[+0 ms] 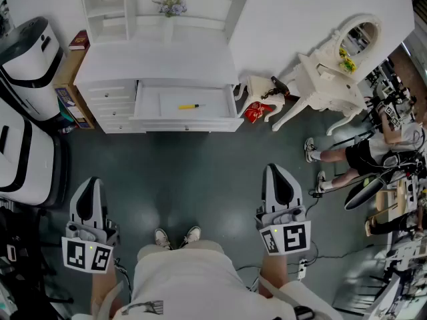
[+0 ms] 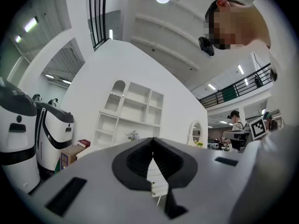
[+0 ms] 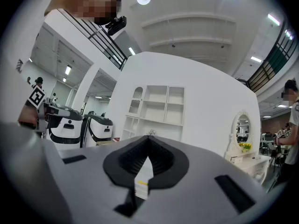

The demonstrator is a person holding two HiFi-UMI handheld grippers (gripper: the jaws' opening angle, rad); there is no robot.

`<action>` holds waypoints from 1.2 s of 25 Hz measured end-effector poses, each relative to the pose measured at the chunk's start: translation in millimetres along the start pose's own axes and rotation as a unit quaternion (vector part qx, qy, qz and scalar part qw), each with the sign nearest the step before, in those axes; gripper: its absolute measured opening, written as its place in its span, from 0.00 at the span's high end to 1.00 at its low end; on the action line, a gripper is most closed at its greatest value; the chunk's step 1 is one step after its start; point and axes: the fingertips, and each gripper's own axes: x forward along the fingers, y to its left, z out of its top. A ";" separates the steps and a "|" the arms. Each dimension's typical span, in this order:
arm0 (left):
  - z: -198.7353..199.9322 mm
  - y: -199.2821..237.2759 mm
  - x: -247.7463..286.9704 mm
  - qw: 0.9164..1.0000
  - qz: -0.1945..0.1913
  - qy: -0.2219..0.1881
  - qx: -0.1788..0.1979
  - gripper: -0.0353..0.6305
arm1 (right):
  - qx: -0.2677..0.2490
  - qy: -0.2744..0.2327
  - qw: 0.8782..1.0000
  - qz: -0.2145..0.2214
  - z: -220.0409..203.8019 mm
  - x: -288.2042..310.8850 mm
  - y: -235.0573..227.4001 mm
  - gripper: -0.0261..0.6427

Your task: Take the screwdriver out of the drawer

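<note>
Head view gives me the yellow screwdriver (image 1: pixel 189 106) lying near the middle of the open drawer (image 1: pixel 150 102) of the white cabinet (image 1: pixel 160 55). My left hand-held gripper (image 1: pixel 90 183) and right hand-held gripper (image 1: pixel 279 172) hang well short of the drawer's front edge, each with its jaws pressed together on nothing.

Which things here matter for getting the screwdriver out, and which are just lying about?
For the job: screwdriver; open drawer; left gripper and right gripper, both shut and empty.

Lying about: book; box; flowers; dressing table; red bag.
</note>
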 end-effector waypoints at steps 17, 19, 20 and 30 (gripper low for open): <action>3.7 -46.9 7.3 1.000 0.012 -0.007 0.007 0.92 | -0.021 0.009 0.999 0.032 -14.8 -15.1 -40.1 0.86; 2.5 -49.9 9.0 1.000 0.015 -0.007 0.007 0.92 | -0.023 0.007 0.999 0.030 -15.7 -18.3 -48.7 0.85; 2.1 -52.0 10.3 1.000 0.015 -0.007 0.008 0.92 | -0.026 0.003 0.999 0.029 -14.9 -19.9 -53.5 0.83; 0.1 -77.4 32.2 1.000 0.015 -0.009 0.017 0.92 | 0.009 -0.054 0.998 0.029 -1.5 -28.7 -105.9 0.27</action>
